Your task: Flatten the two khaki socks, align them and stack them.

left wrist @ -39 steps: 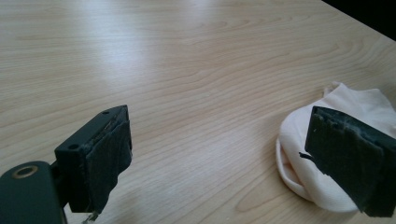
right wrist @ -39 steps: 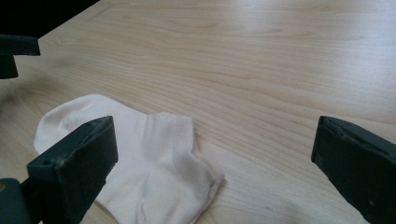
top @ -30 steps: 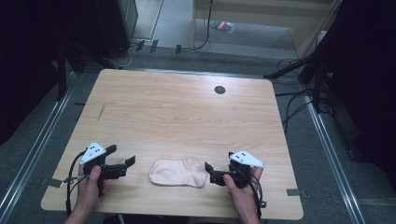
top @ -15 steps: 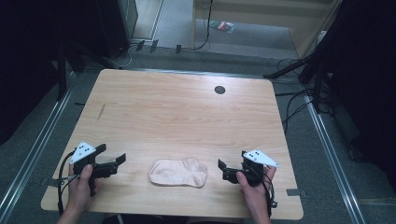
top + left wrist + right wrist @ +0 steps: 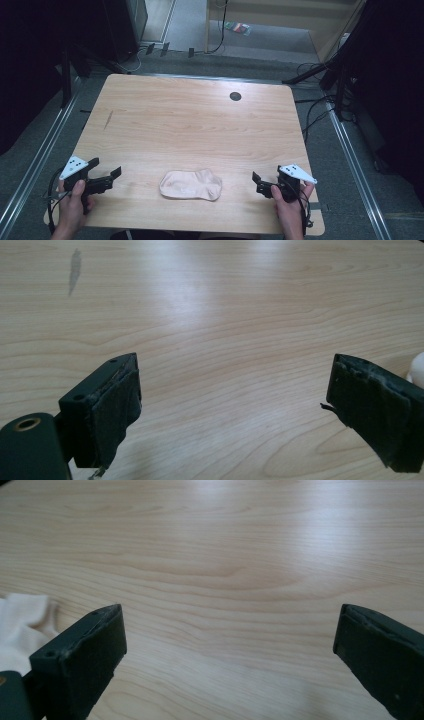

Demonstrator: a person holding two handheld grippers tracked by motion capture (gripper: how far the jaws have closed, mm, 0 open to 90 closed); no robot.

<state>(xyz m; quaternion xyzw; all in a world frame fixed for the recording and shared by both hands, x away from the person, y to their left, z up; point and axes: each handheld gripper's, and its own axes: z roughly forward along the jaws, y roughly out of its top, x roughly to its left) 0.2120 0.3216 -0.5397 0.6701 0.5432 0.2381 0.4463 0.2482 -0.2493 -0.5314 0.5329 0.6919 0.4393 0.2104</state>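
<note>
wooden table (image 5: 190,120): bare top, no containers on it. pale folded cloth (image 5: 191,184): flat near the table's near edge, midway between the grippers. left gripper (image 5: 107,176): left of the cloth, apart from it, jaws spread wide, empty. right gripper (image 5: 258,182): right of the cloth, apart, jaws likewise wide, empty.

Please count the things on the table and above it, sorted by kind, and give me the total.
Pale sock: 1
Handheld tools: 2, the left tool and the right tool, both open and apart from the sock
Dark round hole in the table: 1
Total: 4
</note>
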